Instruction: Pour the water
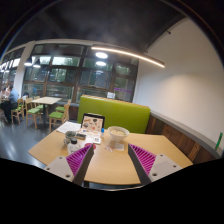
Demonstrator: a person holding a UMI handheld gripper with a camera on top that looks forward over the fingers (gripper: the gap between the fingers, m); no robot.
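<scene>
A pale translucent container (118, 137) stands on the wooden table (112, 166), just ahead of my fingers and slightly toward the right one. A small dark cup (72, 139) stands to its left, beyond the left fingertip. My gripper (110, 149) hovers above the table, open, its magenta pads (143, 159) spread wide. Only bare tabletop lies between them. I cannot tell whether either vessel holds water.
A standing sign card (92, 123) and a white sheet (68, 127) lie at the table's far side. Behind it runs a green bench seat (115, 111). Further tables and chairs (44, 106) stand off to the left, where a person (8, 100) sits.
</scene>
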